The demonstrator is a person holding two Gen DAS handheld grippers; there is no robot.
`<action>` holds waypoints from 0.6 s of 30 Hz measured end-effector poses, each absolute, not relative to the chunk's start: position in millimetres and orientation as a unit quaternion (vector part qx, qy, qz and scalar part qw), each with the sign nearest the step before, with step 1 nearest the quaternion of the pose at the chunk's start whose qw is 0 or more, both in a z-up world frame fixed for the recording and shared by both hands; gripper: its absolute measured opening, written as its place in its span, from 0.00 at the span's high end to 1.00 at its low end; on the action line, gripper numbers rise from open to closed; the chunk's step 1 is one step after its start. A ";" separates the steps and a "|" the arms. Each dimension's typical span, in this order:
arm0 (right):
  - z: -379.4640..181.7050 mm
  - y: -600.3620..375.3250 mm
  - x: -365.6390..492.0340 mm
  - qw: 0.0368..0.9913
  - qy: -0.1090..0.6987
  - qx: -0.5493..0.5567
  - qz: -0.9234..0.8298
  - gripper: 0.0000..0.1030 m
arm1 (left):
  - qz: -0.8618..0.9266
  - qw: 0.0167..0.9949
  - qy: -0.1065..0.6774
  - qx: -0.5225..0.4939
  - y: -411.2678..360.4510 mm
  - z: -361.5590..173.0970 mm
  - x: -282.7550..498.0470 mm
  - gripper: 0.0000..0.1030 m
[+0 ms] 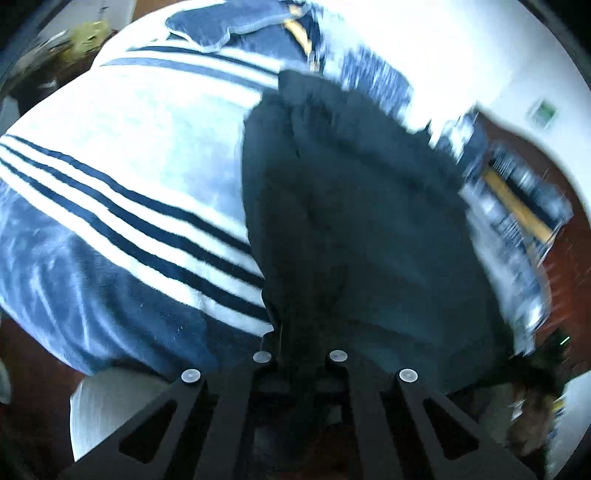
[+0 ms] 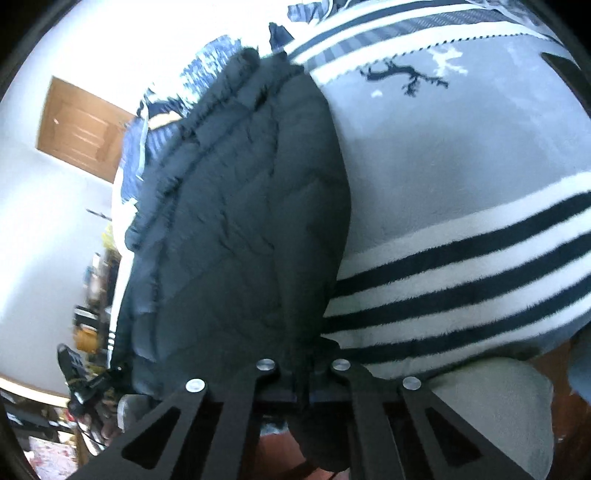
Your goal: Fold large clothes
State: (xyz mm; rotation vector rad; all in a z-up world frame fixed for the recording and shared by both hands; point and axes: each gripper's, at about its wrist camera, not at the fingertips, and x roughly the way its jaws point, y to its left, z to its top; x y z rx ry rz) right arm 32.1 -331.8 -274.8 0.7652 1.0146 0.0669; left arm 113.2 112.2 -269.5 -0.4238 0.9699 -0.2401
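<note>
A large dark quilted jacket [image 1: 354, 206] lies lengthwise on a bed, over a white and blue blanket with dark stripes [image 1: 122, 155]. My left gripper [image 1: 301, 356] is shut on the jacket's near edge, with the cloth bunched between its fingers. In the right wrist view the same jacket [image 2: 240, 206] runs away from me on the striped blanket [image 2: 461, 229]. My right gripper [image 2: 304, 365] is shut on the jacket's near edge too. Both fingertips are buried in dark cloth.
A dark blue pillow [image 1: 229, 22] lies at the far end of the bed. The white mattress edge [image 1: 107, 410] shows below the blanket. A wooden door [image 2: 81, 125] and a cluttered shelf area [image 2: 92, 325] are to the left of the bed.
</note>
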 end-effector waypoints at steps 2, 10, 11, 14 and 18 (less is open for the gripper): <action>-266.7 -332.0 25.4 0.807 0.463 0.364 0.040 0.98 | -0.133 0.856 0.447 -0.224 120.4 -255.3 97.7 0.98; -197.7 -356.5 -25.8 0.823 0.380 0.413 0.089 0.98 | -0.226 0.867 0.358 -0.264 138.6 -180.5 48.0 0.98; -182.8 -357.4 -31.7 0.828 0.368 0.411 0.099 0.98 | -0.234 0.867 0.349 -0.269 140.0 -173.5 44.9 0.98; -144.9 -352.0 -38.5 0.842 0.341 0.399 0.121 0.98 | -0.272 0.866 0.309 -0.282 147.3 -149.8 36.8 0.98; -105.8 -342.5 -44.4 0.853 0.320 0.379 0.165 0.98 | -0.312 0.859 0.273 -0.300 155.5 -132.1 31.6 0.98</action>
